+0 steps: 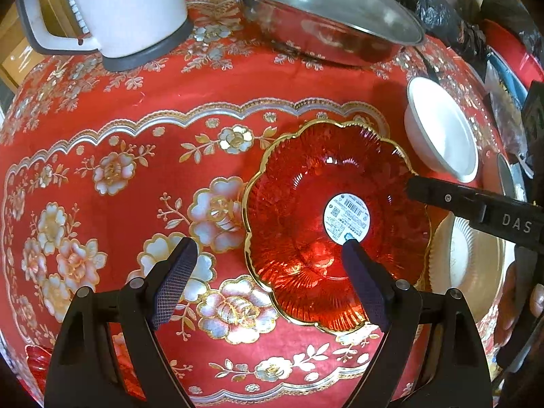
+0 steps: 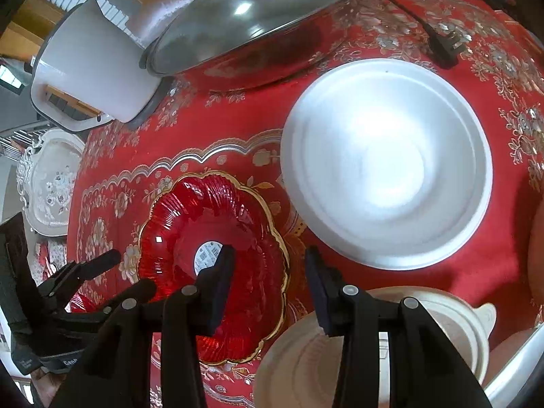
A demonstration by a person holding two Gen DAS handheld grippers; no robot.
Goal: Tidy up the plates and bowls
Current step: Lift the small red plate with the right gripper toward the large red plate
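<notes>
Red glass plate [image 1: 335, 224] with a scalloped gold rim lies flat under both grippers. Left gripper [image 1: 268, 265] is spread wide astride its near rim; right gripper [image 2: 268, 272] is partly apart, straddling the far rim, gripping nothing. Likely next: close and lift. White bowl [image 2: 387, 166] waits beyond on the floral tablecloth [image 1: 136, 108], kettle [image 1: 125, 10] and lidded pan [image 1: 326, 13] behind.

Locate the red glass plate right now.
The red glass plate lies on the red floral tablecloth, right of centre in the left wrist view, between the white bowl and the cream dish.
</notes>
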